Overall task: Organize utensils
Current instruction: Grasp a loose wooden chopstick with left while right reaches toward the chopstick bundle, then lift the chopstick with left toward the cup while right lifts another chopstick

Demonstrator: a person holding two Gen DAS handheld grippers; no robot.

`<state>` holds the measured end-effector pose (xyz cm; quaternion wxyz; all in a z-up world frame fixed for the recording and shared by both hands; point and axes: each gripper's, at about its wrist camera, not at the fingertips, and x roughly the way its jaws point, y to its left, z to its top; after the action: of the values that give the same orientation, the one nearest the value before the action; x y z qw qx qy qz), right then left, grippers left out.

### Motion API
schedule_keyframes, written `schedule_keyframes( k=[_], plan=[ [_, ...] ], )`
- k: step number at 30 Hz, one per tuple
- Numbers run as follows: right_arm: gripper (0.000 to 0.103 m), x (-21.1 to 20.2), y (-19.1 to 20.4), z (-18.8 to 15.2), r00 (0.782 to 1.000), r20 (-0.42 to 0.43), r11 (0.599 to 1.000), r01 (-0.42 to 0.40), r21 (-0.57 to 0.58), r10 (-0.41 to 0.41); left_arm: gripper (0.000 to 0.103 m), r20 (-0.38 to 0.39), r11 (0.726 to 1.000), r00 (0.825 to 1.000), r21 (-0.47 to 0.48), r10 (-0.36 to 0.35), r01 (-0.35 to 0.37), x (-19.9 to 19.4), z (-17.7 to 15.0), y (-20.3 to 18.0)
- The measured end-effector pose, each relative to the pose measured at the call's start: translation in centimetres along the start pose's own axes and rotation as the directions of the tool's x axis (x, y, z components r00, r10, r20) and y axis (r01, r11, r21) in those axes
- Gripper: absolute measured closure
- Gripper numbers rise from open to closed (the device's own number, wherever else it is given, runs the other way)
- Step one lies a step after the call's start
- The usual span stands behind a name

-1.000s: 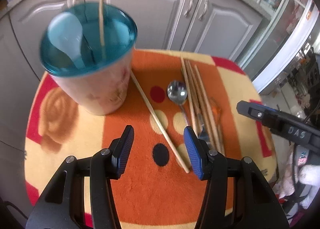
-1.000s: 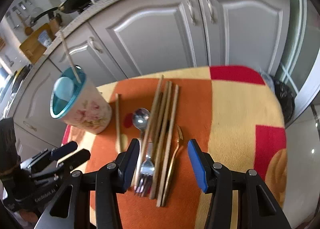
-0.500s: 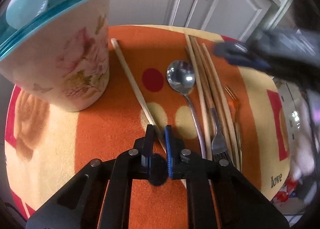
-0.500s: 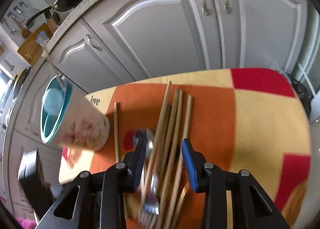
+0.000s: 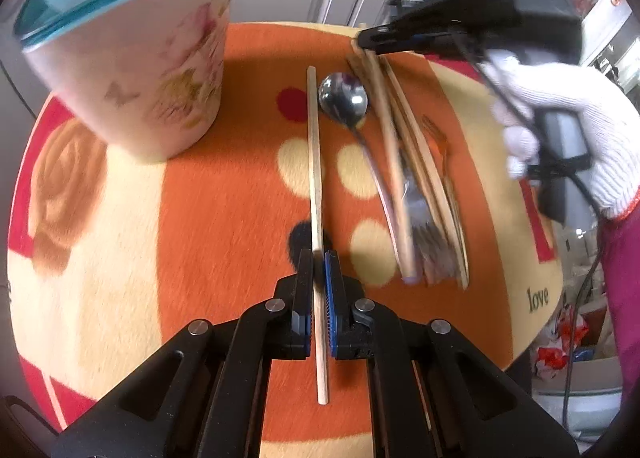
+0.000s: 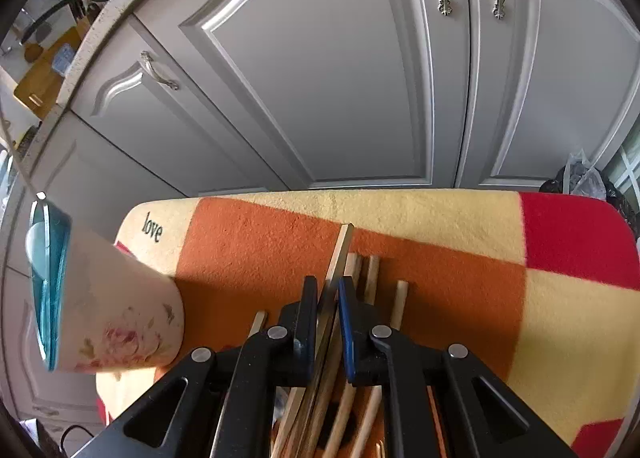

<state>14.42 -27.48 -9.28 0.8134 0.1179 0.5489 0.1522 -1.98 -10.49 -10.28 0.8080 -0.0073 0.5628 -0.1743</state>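
- Two grippers are at work on the blanket.
- Our left gripper has just been closing, and now it pinches one loose chopstick near its lower end.
- That stick runs straight up the picture, away from us, and the cup stands at the upper left.
- Our right gripper has just been closing too, and it pinches one stick from the pile at the right.
- We think both sticks go up and into the cup next.
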Motion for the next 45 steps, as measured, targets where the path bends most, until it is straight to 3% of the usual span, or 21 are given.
schedule_keyframes(
  k=[11,15,17,19,21,25,27,37,40,42,45],
  plan=[
    [0.093,-6.8,-3.2,-7.1,0.993,-0.005,0.993,-0.115,0.028,0.116,0.099,-0.059,0.999,0.998,0.041,-0.027,0.030,-1.3,-3.2,0.3],
    [0.093,-7.7,-4.5,-9.5,0.992,-0.013,0.990,-0.125,0.059,0.126,0.098,-0.033,0.996,0.999,0.087,-0.012,0.015,-1.8,-1.9,-1.2],
    [0.092,-8.2,-5.2,-10.4,0.989,-0.020,0.987,-0.145,0.075,0.147,0.095,-0.009,0.995,1.000,0.101,-0.006,0.007,-2.0,-1.0,-1.5],
    [0.092,-8.4,-5.5,-10.9,0.990,-0.027,0.988,-0.138,0.071,0.140,0.082,0.005,0.995,1.000,0.097,0.000,-0.001,-2.3,-0.3,-1.1],
    [0.091,-8.7,-6.1,-11.4,0.990,-0.032,0.988,-0.133,0.081,0.136,0.076,0.021,0.996,1.000,0.085,0.001,-0.003,-2.0,0.9,-1.0],
    [0.091,-8.8,-8.0,-11.9,0.985,-0.037,0.978,-0.162,0.132,0.168,0.075,0.054,0.994,0.996,0.082,0.068,-0.072,-1.0,3.7,-1.1],
    [0.091,-8.3,-8.7,-11.9,0.990,-0.052,0.982,-0.120,0.144,0.128,0.075,0.056,0.992,0.993,0.075,0.102,-0.106,-0.1,5.0,-1.3],
    [0.091,-7.1,-9.6,-11.7,0.991,-0.045,0.976,-0.114,0.185,0.124,0.078,0.009,0.969,0.973,0.097,0.229,-0.229,4.2,7.9,-2.8],
    [0.091,-7.4,-9.6,-11.9,0.992,-0.028,0.976,-0.113,0.189,0.120,0.098,0.005,0.970,0.977,0.119,0.214,-0.213,4.2,8.0,-3.2],
    [0.091,-8.1,-9.4,-12.0,0.993,-0.007,0.976,-0.116,0.184,0.120,0.098,0.006,0.978,0.985,0.117,0.172,-0.172,3.4,7.6,-3.0],
    [0.091,-9.7,-8.5,-12.1,0.993,0.026,0.981,-0.119,0.152,0.116,0.099,0.021,0.997,0.999,0.069,0.043,-0.045,0.7,7.2,-1.6]
  ],
)
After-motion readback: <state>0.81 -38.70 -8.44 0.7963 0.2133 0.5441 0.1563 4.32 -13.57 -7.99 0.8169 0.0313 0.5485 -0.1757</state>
